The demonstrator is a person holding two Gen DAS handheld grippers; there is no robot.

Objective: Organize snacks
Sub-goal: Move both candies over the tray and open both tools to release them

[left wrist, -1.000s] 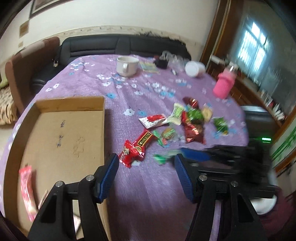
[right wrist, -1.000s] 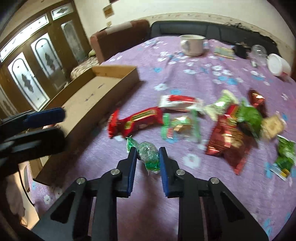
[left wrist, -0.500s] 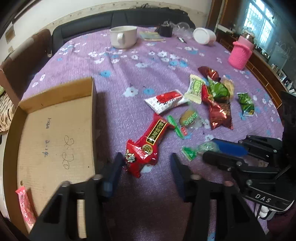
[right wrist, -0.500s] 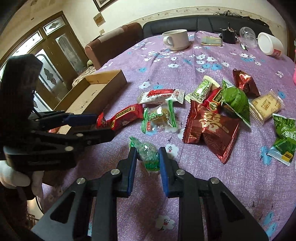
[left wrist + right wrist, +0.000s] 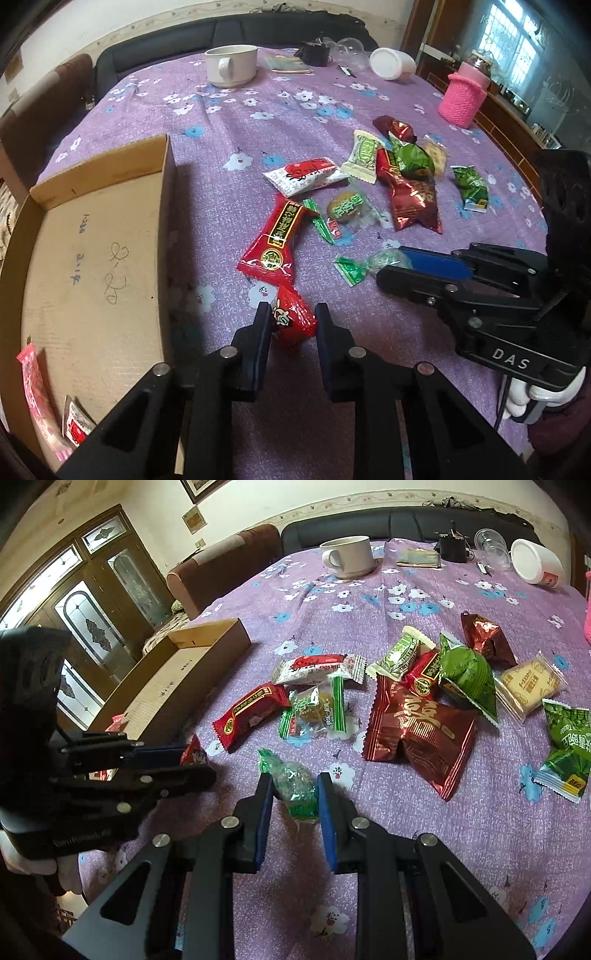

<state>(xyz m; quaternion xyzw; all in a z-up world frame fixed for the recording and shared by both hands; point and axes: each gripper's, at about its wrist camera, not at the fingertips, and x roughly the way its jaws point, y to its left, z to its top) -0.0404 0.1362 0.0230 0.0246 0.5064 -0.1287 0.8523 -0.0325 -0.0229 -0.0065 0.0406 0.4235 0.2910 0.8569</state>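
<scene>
1. Left wrist view, far left: open cardboard box (image 5: 92,266) on the purple floral tablecloth (image 5: 229,122). Pen scribbles on its floor. A pink sachet (image 5: 33,387) and a small red-and-white packet (image 5: 75,430) lie in its lower left corner.
2. Bottom centre: left gripper (image 5: 291,320), fingers closed in and pinching the near end of a small red packet (image 5: 291,321), just right of the box wall.
3. Just above it: long red snack bar (image 5: 275,240) lying diagonally, touching or overlapping the pinched packet; cannot tell which.
4. Centre to right: loose pile, namely white-and-red wrapper (image 5: 306,175), clear green-edged candy (image 5: 347,210), cream-green packet (image 5: 364,155), dark red foil bag (image 5: 412,195), green pyramid pouch (image 5: 412,158), small green packet (image 5: 471,186) a bit apart at right.
5. Right wrist view, bottom centre: right gripper (image 5: 295,792), fingers nipping a green twist-wrapped candy (image 5: 295,782), lower end of the wrapper hanging between them. In the left wrist view this gripper enters from the right edge, candy at its tip.
6. Top of the frame: white mug (image 5: 231,64), white tub on its side (image 5: 391,62), pink knitted cover (image 5: 461,99) at upper right, all well apart from the snacks.
</scene>
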